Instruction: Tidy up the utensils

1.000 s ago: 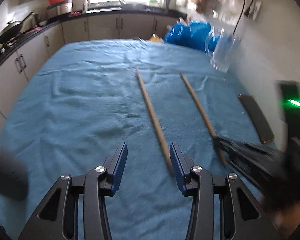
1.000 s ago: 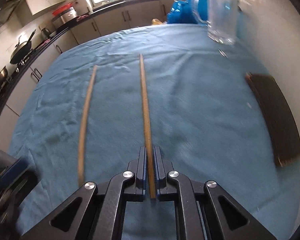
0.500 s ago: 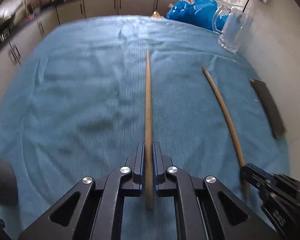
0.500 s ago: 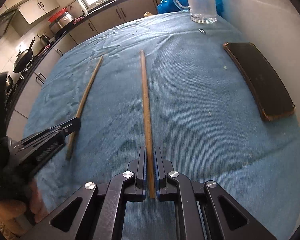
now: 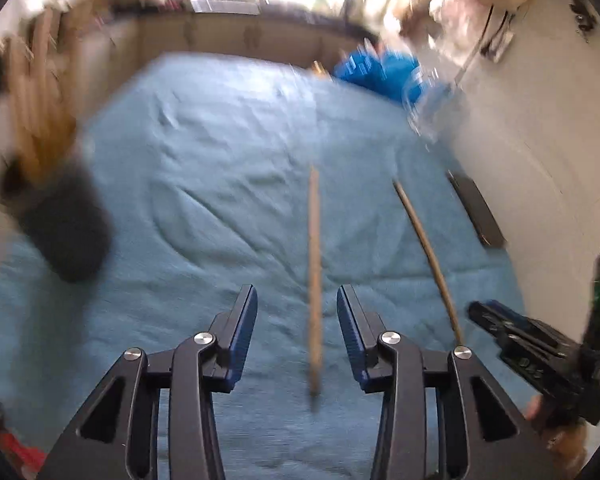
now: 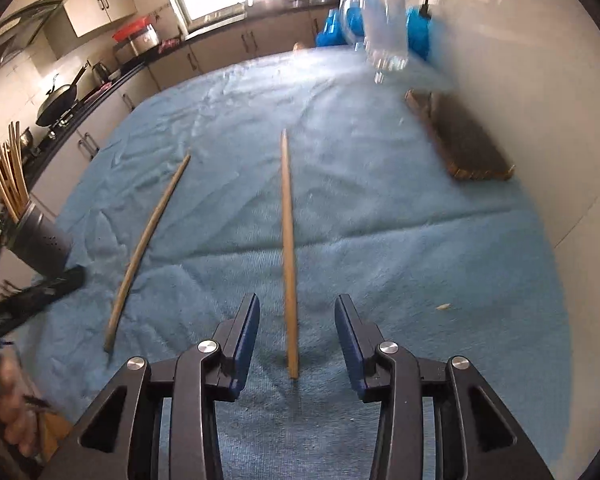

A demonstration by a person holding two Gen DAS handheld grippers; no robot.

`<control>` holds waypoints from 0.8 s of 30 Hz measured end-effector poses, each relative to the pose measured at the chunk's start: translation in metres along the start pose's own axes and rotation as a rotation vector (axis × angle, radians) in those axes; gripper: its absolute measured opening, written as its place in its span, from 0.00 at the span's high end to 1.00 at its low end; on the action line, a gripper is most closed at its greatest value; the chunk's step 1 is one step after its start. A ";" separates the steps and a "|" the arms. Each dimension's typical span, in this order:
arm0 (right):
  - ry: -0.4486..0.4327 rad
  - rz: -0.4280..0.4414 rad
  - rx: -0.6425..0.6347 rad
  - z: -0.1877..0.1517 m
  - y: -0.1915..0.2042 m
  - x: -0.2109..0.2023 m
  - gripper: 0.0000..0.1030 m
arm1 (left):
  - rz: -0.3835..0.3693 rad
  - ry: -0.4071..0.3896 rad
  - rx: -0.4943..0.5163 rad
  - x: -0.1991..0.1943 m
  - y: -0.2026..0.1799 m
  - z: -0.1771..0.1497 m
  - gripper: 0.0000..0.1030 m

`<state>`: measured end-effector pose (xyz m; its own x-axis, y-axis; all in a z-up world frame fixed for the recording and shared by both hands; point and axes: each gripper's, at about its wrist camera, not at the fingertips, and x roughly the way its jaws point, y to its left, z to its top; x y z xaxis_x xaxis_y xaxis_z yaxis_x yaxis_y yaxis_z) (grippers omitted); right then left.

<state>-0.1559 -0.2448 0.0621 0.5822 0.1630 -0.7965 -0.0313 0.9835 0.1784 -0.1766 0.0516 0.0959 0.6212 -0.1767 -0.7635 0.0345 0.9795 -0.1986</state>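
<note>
Two long wooden chopsticks lie on the blue cloth (image 6: 380, 220). In the left wrist view, one chopstick (image 5: 314, 280) lies between the open fingers of my left gripper (image 5: 297, 332), and the other chopstick (image 5: 428, 256) lies to its right by my right gripper (image 5: 512, 344). In the right wrist view, my right gripper (image 6: 296, 336) is open around the straight chopstick (image 6: 288, 248); the curved chopstick (image 6: 148, 248) lies to its left. A dark holder (image 6: 40, 240) with several chopsticks stands at the left edge and shows blurred in the left wrist view (image 5: 64, 224).
A clear glass mug (image 6: 384, 28) stands at the far right by the wall, with a blue bag (image 6: 340, 24) behind it. A dark flat board (image 6: 460, 140) lies along the right wall. Kitchen counters (image 6: 112, 80) run along the far and left sides.
Both grippers were shut on their chopsticks half a second ago and are now open, with the chopsticks lying loose between the fingers. The left view has swung and shows the holder.
</note>
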 end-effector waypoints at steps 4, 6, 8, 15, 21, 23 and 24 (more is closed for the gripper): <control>-0.116 -0.023 -0.013 -0.004 0.015 -0.018 0.57 | 0.111 -0.114 0.011 -0.024 0.005 -0.001 0.53; -0.161 -0.024 -0.014 -0.004 0.023 -0.024 0.56 | 0.148 -0.137 0.016 -0.031 0.009 -0.004 0.52; -0.206 -0.032 -0.016 -0.006 0.030 -0.032 0.53 | 0.188 -0.157 0.023 -0.035 0.012 -0.006 0.52; -0.318 -0.041 -0.031 -0.014 0.049 -0.052 0.46 | 0.247 -0.214 0.051 -0.046 0.011 -0.011 0.49; -0.358 -0.070 -0.058 -0.019 0.057 -0.060 0.41 | 0.239 -0.238 0.060 -0.052 0.009 -0.013 0.48; -0.360 -0.070 -0.062 -0.020 0.058 -0.061 0.40 | 0.237 -0.239 0.064 -0.053 0.008 -0.014 0.48; -0.361 -0.069 -0.063 -0.021 0.058 -0.061 0.40 | 0.236 -0.239 0.065 -0.053 0.007 -0.014 0.48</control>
<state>-0.2106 -0.1957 0.1090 0.8333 0.0689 -0.5484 -0.0256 0.9959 0.0862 -0.2201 0.0666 0.1260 0.7840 0.0755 -0.6162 -0.0867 0.9962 0.0117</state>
